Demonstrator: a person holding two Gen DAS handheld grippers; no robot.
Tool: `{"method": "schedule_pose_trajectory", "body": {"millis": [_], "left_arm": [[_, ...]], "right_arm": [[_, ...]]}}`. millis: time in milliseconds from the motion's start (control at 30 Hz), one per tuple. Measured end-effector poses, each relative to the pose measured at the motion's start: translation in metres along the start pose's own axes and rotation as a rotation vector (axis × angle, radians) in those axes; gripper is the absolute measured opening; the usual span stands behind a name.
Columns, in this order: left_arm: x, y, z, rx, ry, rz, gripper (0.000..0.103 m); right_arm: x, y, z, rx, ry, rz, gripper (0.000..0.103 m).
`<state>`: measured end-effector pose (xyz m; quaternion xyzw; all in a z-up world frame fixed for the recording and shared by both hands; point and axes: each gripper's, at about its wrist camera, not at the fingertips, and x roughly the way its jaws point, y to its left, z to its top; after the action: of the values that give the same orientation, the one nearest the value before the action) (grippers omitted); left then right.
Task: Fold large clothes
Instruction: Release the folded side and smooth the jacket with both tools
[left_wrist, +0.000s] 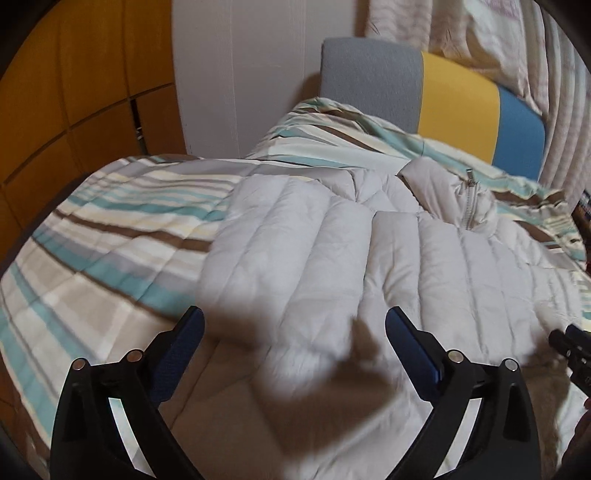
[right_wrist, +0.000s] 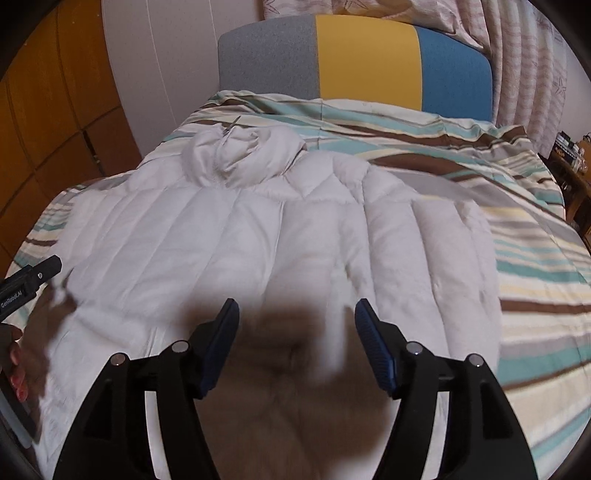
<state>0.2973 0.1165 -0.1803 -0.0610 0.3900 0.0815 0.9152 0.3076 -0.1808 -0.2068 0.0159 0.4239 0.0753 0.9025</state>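
A white quilted puffer jacket (left_wrist: 332, 258) lies spread on the striped bed cover, its zipped collar (left_wrist: 469, 199) towards the headboard. One side panel or sleeve (left_wrist: 280, 236) is folded over the body. My left gripper (left_wrist: 294, 314) hovers open above the jacket's near left part, with no fabric pinched between its blue pads. In the right wrist view the jacket (right_wrist: 295, 229) fills the middle, collar (right_wrist: 240, 155) at the top left. My right gripper (right_wrist: 297, 304) stands open over its near middle, casting a dark shadow on it. The left gripper (right_wrist: 33, 277) shows at the left edge.
The striped quilt (right_wrist: 535, 266) covers the bed to the right and far side of the jacket. A grey, yellow and blue headboard (right_wrist: 365, 59) stands behind. Wooden cupboards (left_wrist: 74, 92) are at the left, curtains (right_wrist: 532, 66) and a cluttered nightstand (right_wrist: 569, 155) at the right. A hand (right_wrist: 18, 369) holds the left gripper.
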Motion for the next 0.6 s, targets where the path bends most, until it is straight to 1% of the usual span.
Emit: {"method": "schedule_pose_trajectory", "body": {"millis": [67, 167, 300, 400, 467, 600], "left_arm": [[-0.011, 0.008, -0.012, -0.015, 0.008, -0.005, 0.098], [-0.024, 0.017, -0.033, -0.028, 0.019, -0.02, 0.098], [-0.037, 0.027, -0.06, -0.015, 0.044, -0.009, 0.098], [-0.042, 0.033, -0.079, -0.017, 0.079, -0.024, 0.098], [-0.049, 0.035, -0.089, -0.005, 0.074, -0.037, 0.098], [-0.069, 0.036, -0.106, 0.041, 0.052, -0.038, 0.098]], "right_arm": [[-0.014, -0.001, -0.012, -0.002, 0.005, 0.016, 0.067], [-0.032, -0.007, -0.031, -0.001, 0.004, 0.0, 0.067], [-0.051, -0.022, -0.056, 0.044, 0.01, -0.005, 0.067], [-0.066, -0.034, -0.077, 0.071, 0.014, -0.005, 0.067], [-0.075, -0.04, -0.088, 0.083, 0.016, -0.012, 0.067], [-0.102, -0.057, -0.113, 0.107, 0.005, -0.027, 0.067]]}}
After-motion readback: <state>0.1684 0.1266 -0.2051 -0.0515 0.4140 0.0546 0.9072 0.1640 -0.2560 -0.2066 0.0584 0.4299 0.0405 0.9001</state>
